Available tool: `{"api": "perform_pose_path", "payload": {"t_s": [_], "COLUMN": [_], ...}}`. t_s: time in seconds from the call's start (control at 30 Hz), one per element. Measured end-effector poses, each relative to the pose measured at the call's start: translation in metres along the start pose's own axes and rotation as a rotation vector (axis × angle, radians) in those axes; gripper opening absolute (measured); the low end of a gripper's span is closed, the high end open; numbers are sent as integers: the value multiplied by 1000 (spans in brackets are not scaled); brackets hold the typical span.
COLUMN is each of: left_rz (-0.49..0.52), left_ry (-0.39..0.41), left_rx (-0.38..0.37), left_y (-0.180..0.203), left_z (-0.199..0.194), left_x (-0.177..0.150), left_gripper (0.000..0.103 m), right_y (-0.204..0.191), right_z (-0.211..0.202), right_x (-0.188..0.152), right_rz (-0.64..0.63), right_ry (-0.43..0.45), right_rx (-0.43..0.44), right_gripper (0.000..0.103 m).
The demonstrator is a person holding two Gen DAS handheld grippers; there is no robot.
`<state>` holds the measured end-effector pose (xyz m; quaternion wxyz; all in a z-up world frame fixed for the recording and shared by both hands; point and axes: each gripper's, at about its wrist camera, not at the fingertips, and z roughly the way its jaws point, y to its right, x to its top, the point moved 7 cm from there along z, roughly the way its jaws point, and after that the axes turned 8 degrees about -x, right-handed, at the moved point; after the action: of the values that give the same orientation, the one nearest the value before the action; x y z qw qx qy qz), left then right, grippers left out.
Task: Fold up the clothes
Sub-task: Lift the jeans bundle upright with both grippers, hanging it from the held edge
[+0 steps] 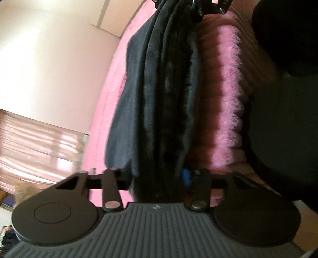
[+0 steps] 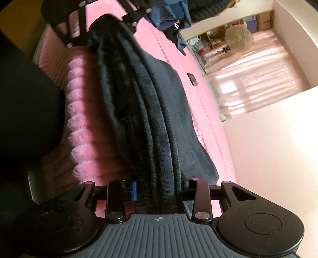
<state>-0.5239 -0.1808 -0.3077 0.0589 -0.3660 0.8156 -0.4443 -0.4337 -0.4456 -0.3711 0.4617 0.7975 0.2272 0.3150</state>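
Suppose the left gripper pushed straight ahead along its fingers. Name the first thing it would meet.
The dark folded garment, already bunched between the left gripper fingers. Beyond it, seemingly in the same line, the right gripper clamps the garment's far end, though depth is hard to judge.

Left claw clamped on one end of a dark fleece garment bunched in long folds, stretched to the right claw gripping its far end, above a pink ribbed plush blanket, pale wall at left
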Motion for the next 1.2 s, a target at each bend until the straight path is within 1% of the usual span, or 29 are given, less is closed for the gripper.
{"api": "perform_pose_path", "payload": {"t_s": [0.1, 0.23, 0.27, 0.3, 0.33, 0.4, 0.47, 0.53, 0.63, 0.67, 0.7, 0.73, 0.83, 0.9, 1.0, 1.1, 1.2], "left_rz": [-45, -204, -231, -242, -240, -242, -249, -271, -297, -303, -305, -302, -289, -258, -144, -28, -10], "left_ry": [9, 34, 38, 39, 40, 44, 47, 51, 58, 60, 60, 60, 60, 52, 28, -1, 5], "left_rx": [-22, -85, -98, -106, -109, -114, -121, -132, -150, -155, -156, -157, -149, -129, -76, -25, -7], "left_y": [-7, -26, -30, -33, -35, -38, -40, -43, -48, -50, -45, -44, -43, -37, -22, -11, -14], "left_z": [0, -2, -2, -2, -2, -2, -2, -1, -1, 0, -6, -7, -6, -6, -4, -2, -6], "left_x": [0, 0, -1, 0, 1, 2, 1, 1, 1, 1, 6, 7, 10, 7, 6, 6, 8], "left_gripper": [34, 32, 32, 32, 32, 32, 32, 32, 32, 32, 32, 32, 32, 34, 39, 39, 37], "right_y": [-6, -8, -8, -7, -6, -2, -1, 1, -6, -8, -10, -13, -14, -9, 2, 16, 25], "right_z": [5, 16, 16, 19, 19, 15, 10, 13, 17, 17, 18, 18, 6, 5, 2, -8, -25], "right_x": [2, 5, 6, 7, 8, 12, 14, 18, 22, 23, 22, 20, 19, 21, 26, 33, 35], "right_rz": [-21, -57, -76, -94, -97, -90, -64, -43, -39, -40, -43, -45, -8, 4, 30, 39, 30], "right_ry": [-4, -3, 1, 8, 23, 60, 67, 65, 60, 58, 51, 43, 28, 32, 40, 51, 63], "right_rx": [-14, -34, -44, -53, -59, -69, -61, -52, -41, -41, -35, -26, 18, 24, 31, 28, 20], "right_gripper": [41, 43, 44, 47, 61, 82, 82, 82, 81, 80, 71, 55, 38, 33, 29, 28, 28]}}
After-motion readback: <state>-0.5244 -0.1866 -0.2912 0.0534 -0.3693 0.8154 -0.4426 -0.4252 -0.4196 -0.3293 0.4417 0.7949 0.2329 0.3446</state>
